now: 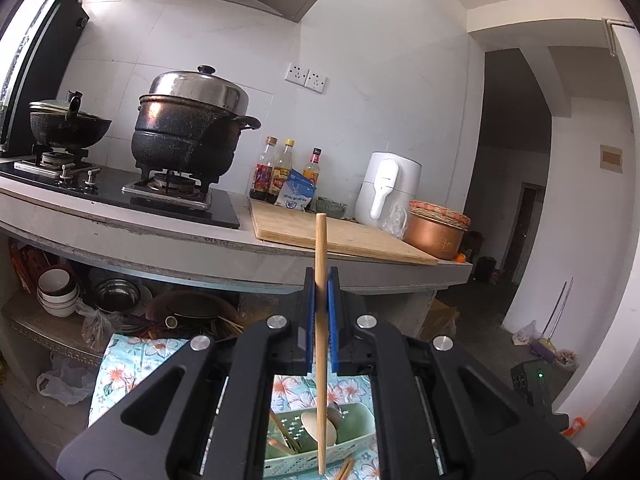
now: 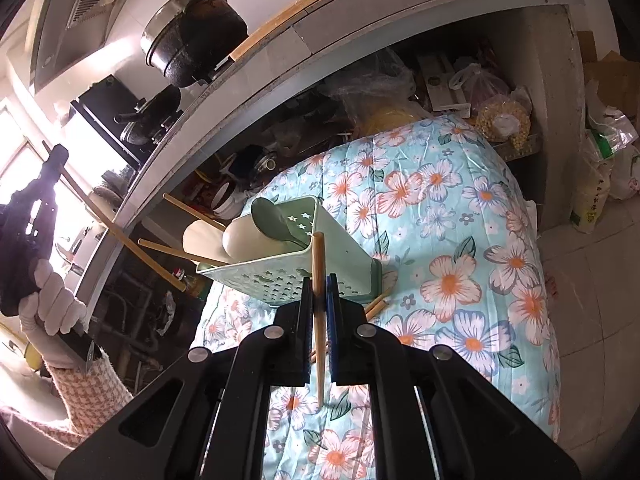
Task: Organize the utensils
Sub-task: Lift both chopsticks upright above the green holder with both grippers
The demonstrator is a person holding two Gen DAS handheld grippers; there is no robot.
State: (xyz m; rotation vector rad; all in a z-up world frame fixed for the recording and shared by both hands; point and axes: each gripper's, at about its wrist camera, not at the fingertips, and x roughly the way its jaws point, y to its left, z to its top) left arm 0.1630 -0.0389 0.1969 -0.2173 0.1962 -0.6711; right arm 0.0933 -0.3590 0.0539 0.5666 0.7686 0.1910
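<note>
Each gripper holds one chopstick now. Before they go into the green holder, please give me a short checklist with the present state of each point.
1. Left gripper shut on its chopstick: ok.
2. Right gripper shut on its chopstick: ok.
3. Green holder stands upright on the floral cloth: ok.
4. Free room in the holder beside the spoons: cannot tell.
5. Right chopstick tip over the opening: not ok, it is outside the near wall.
6. Loose chopsticks by the base are left to collect: not ok.

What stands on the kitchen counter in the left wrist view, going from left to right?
Small black pot → large black steamer pot → three sauce bottles → white appliance → copper pot. In front, the left gripper holds a wooden chopstick.
</note>
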